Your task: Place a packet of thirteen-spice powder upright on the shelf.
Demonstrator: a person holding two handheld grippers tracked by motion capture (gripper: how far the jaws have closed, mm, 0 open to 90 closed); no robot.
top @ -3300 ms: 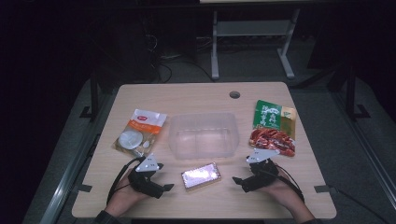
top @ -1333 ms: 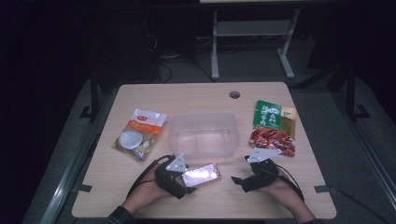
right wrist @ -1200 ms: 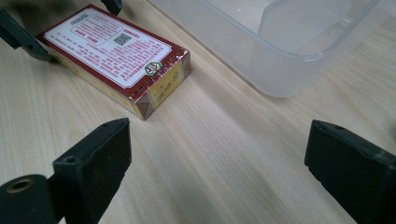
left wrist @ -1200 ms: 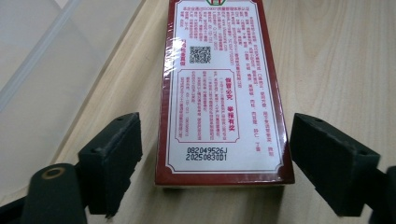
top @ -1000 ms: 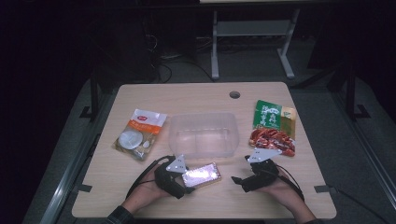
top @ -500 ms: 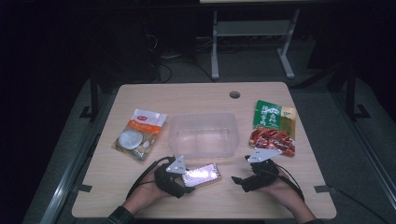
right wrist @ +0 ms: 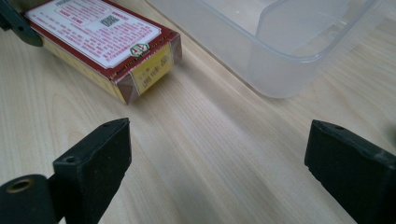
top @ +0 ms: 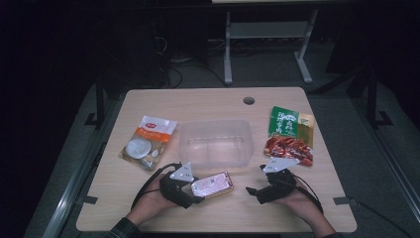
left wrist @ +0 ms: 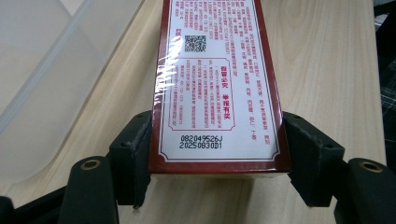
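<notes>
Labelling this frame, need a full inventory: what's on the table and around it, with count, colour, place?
table: 1, light wood, centre; round cable hole near its far edge
box: 1, red with white printed label, near edge, left of centre
tub: 1, clear plastic, mid-table
snack bag: 1, white and orange, left of tub
green packet: 1, green, right of tub, far side
red packet: 1, red, just nearer than the green one
metal stand: 1, grey, on floor beyond table
left gripper: 1, black, fingers flanking the box sides
right gripper: 1, black, open over bare table
hands: 2, near edge
</notes>
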